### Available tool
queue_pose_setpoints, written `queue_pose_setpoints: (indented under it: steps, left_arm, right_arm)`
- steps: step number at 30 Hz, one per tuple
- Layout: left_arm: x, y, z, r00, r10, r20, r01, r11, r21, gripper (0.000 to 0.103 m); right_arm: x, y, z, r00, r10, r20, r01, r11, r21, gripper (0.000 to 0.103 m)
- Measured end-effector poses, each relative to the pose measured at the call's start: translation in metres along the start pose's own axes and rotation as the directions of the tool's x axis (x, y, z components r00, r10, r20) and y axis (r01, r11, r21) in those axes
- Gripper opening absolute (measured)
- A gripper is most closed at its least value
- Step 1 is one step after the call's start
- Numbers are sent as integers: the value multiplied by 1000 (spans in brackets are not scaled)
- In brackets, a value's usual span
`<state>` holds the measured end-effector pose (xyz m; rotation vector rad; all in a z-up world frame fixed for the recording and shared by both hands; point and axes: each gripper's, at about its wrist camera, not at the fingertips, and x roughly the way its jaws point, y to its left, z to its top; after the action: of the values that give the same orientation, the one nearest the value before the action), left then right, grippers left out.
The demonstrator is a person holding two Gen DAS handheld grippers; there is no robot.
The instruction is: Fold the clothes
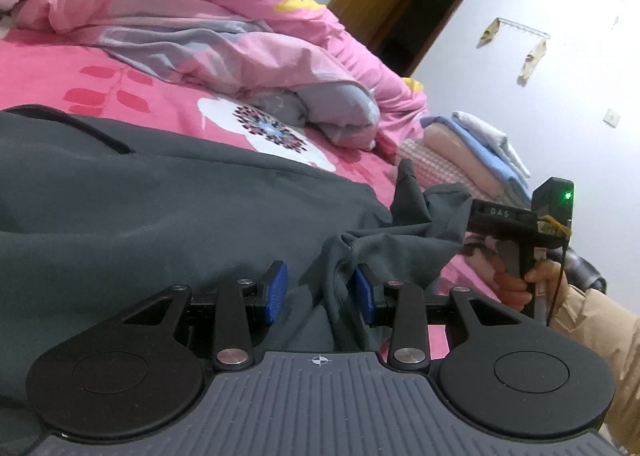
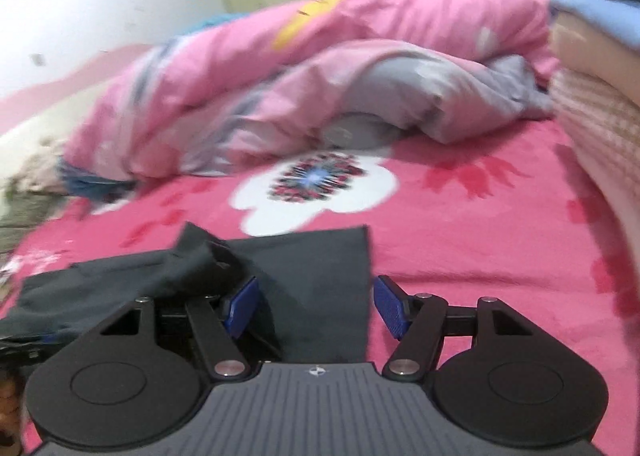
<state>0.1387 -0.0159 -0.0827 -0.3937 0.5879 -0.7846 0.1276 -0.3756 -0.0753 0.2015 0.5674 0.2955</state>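
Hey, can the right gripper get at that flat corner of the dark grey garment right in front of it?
Probably yes. The right gripper has its jaws apart, and the dark grey garment lies flat on the pink bedsheet directly ahead of them, with nothing lying over that corner.

Garment (image 1: 140, 196): dark grey, plain. Bedsheet (image 2: 480, 248): hot pink, red leaf sprigs, white flower with dark mandala centre. Duvet (image 1: 192, 16): pale pink, grey panels, yellow spots. Folded stack (image 1: 472, 148): cream, blue, white, pink-checked. Gripper pads (image 1: 276, 296): blue.
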Motion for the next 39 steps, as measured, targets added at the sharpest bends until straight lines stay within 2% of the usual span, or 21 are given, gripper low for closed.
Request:
queue_pose_setpoints:
  steps: [4,8,14,15,16,17,19,22,26,27,30,33,35,36,38,39]
  left_arm:
    - [-2,-4,-2,999,-40,-5,41,999,17,36]
    - [-4,-6,-6,999,-52,-10,52,998,43,35]
    - [-4,-2,-7,999,-52,-2,52,998,36,31]
    - [-3,-2,-7,999,-50,2,50,998,34,29]
    - [-3,-2,-7,999,-48,6,48,998,32,25]
    - [-4,-2,-6,999,-47,12,47,998,32,23]
    - [-7,-4,-7,998,-49,29,48,998,40,14]
    - [-12,-9,-6,997,-62,53,59,997,57,7]
    - [-18,-14,-5,995,-89,51,86,995,58,6]
    - [-16,-13,-6,996,-86,38,84,995,54,6]
    - [-12,-12,-7,997,-69,17,68,997,37,7]
    - [-11,-10,-7,999,-47,16,47,998,32,8]
    - [-11,-11,-7,999,-43,13,42,998,44,10]
    - [-11,-12,-7,999,-38,11,37,998,49,12]
    - [-11,-12,-8,1000,-31,3,31,998,58,24]
    - [-11,-12,-8,1000,-26,2,26,998,57,37]
  right_arm:
    - [10,3,7,997,54,-45,-57,997,-57,66]
    - [31,-1,14,988,108,-107,-117,990,-82,66]
    - [53,-14,9,971,165,-174,-172,985,-25,64]
    - [51,-15,8,971,170,-167,-175,984,-15,61]
    - [48,-17,7,972,176,-157,-179,984,-2,47]
    - [45,-18,6,972,182,-148,-182,983,12,26]
    - [34,-19,4,974,185,-129,-183,983,34,9]
    - [12,-16,-2,981,176,-86,-173,984,45,4]
    - [-26,-19,-11,992,127,-25,-124,986,111,4]
    - [-33,-20,-13,995,99,-27,-94,987,133,6]
    - [-43,-22,-17,994,102,-43,-89,967,239,8]
    - [-42,-16,-17,996,58,-63,-37,957,288,24]
    - [-40,-11,-12,998,16,-55,0,957,290,38]
    - [-38,-10,-9,999,-23,-46,36,955,295,41]
    - [-39,-10,-1,996,-89,-24,92,939,331,42]
    - [-44,-11,1,995,-102,0,96,928,360,42]
